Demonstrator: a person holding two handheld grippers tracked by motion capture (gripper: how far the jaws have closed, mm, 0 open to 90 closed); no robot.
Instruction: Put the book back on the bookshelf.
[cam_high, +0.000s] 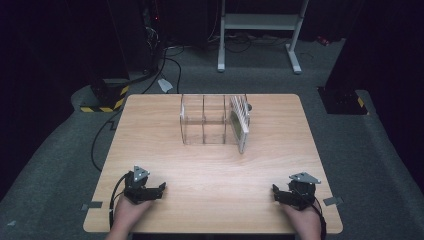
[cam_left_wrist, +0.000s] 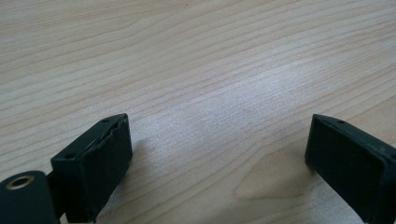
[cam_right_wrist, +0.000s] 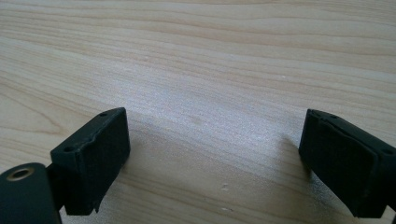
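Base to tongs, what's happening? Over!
Left tongs open, empty. Right tongs open, empty. Clear rack far off, untouched, white thing in end slot. Nothing in the way.

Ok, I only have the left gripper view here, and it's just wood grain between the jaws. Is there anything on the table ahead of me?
Observer: Yes, a clear rack with dividers stands toward the far side of the table, roughly midway across.
Operator: Anything in it?
Observer: A flat pale panel stands on edge in its right-hand slot; the other slots look empty.
Operator: And my other hand?
Observer: The right gripper is by the table's near right corner, jaws open with nothing between them.
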